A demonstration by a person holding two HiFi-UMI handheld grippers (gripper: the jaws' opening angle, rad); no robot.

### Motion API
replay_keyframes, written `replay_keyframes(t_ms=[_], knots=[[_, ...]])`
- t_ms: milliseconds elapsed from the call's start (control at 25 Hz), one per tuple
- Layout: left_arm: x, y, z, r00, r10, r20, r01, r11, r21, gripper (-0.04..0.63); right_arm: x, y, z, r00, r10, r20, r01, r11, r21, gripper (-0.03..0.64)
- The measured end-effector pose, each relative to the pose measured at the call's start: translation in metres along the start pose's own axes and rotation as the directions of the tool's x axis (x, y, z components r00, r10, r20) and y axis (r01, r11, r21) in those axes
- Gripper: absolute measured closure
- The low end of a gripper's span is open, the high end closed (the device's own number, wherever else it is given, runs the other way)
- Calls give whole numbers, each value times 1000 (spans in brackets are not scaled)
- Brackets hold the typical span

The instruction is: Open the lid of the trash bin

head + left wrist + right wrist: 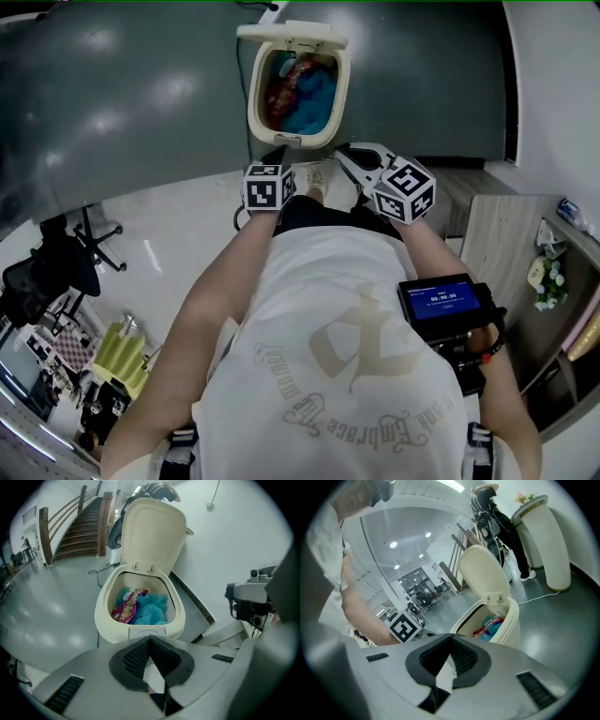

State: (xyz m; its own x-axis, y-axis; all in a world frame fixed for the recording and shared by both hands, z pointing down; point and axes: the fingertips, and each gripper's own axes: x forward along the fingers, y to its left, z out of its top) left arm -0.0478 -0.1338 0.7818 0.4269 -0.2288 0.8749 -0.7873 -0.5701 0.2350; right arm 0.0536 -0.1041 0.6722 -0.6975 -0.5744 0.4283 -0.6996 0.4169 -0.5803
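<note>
The cream trash bin (298,139) stands on the grey floor ahead of me with its lid (292,36) swung up and back. Inside lie a blue bag (152,609) and a colourful wrapper (127,607). The left gripper view looks down into the bin (103,616) under its upright lid (152,534). From the side, the right gripper view shows the bin (508,620) and lid (483,571). My left gripper (150,639) and right gripper (451,637) are both shut on nothing. They hang just short of the bin, touching nothing. Head view shows the right gripper (345,156) beside the left marker cube (269,187).
A wooden cabinet (497,234) stands to the right and an office chair (56,267) to the left. A staircase (79,527) rises behind the bin and a cable (98,571) lies on the floor. A person (501,522) stands by a white curved stand (548,541).
</note>
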Motion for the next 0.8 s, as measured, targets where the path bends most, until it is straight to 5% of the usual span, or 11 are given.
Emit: replay_keyframes(t_ms=[520,800], knots=[[0,1,0,999,14,-30,-13,999,31,580,2,-1,1,1000,3,-2,-3,1000,1,611],[0,-2,5,1000,0,6,0,998,-66,580,3,-2,2,1000,5,-8,-5,1000,-13,611]])
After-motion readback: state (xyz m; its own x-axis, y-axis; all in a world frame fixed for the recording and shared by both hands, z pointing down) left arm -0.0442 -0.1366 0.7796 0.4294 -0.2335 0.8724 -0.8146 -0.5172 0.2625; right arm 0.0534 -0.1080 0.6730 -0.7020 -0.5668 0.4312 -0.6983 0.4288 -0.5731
